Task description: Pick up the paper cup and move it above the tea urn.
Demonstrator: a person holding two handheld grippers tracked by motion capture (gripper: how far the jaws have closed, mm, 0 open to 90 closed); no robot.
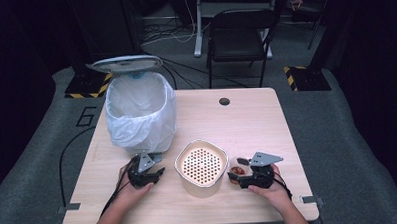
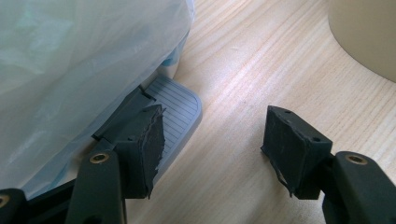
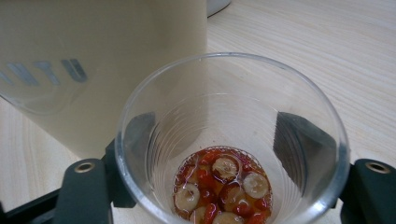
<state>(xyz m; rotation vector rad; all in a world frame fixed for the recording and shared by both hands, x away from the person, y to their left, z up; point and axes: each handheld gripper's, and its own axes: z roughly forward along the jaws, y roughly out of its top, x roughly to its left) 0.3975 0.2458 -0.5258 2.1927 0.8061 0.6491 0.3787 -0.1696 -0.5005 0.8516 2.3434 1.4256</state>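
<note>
At the far left of the table (image 1: 267,119) stands a trash bin (image 1: 141,114) with a white bag (image 2: 70,60) inside and its lid (image 1: 126,63) standing up. The bin sits close to the table's left edge. Its grey foot pedal (image 2: 180,105) sticks out at the front.

The left gripper (image 1: 147,175) rests just in front of the bin. Its jaws are spread wide with nothing between them. One jaw is right over the pedal, maybe touching it, but the view is too close to be sure.

In the middle sits a cream pot (image 1: 202,167) with a top full of small holes. There is bare wood between it and the left gripper.

The right gripper (image 1: 238,174) is just beside the pot. Its jaws squeeze a clear plastic cup (image 3: 231,140) with red and pale fruit bits (image 3: 224,186) at the bottom. The cup is nearly touching the pot's wall.

The back and right parts of the table are bare wood.
</note>
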